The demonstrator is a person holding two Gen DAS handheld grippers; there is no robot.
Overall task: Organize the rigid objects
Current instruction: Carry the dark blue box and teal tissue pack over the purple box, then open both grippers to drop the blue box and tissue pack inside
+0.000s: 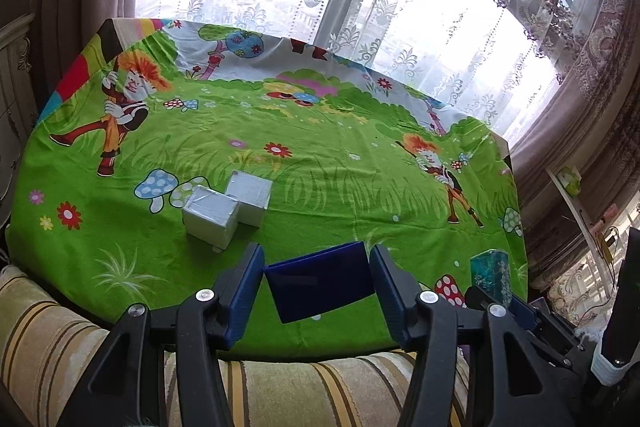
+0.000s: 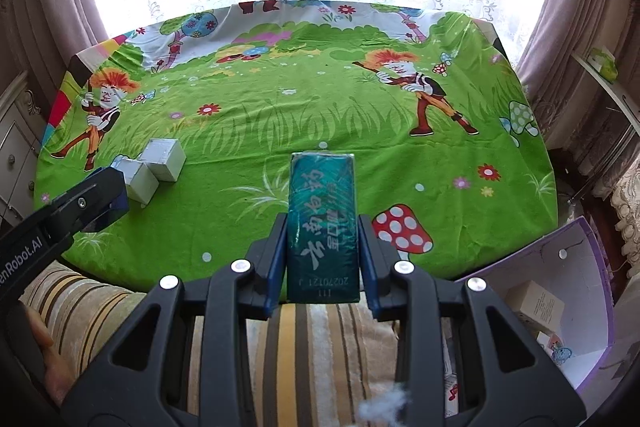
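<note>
My left gripper (image 1: 317, 281) is shut on a dark blue box (image 1: 320, 283), held tilted over the near edge of the table. My right gripper (image 2: 323, 255) is shut on a long teal box (image 2: 322, 223) with white lettering, its far end sticking out past the fingertips. That teal box (image 1: 491, 277) also shows at the lower right of the left wrist view, and the left gripper's fingers (image 2: 100, 201) reach in at the left edge of the right wrist view. Two silver-grey cubes (image 1: 226, 209) (image 2: 154, 169) sit touching on the table's left side.
The table (image 2: 304, 107) wears a bright green cartoon cloth and stands before a curtained window. A striped cushion (image 2: 320, 347) lies below both grippers. An open purple-edged cardboard box (image 2: 560, 311) with small items inside stands at the lower right. A pale cabinet (image 2: 16, 151) is on the left.
</note>
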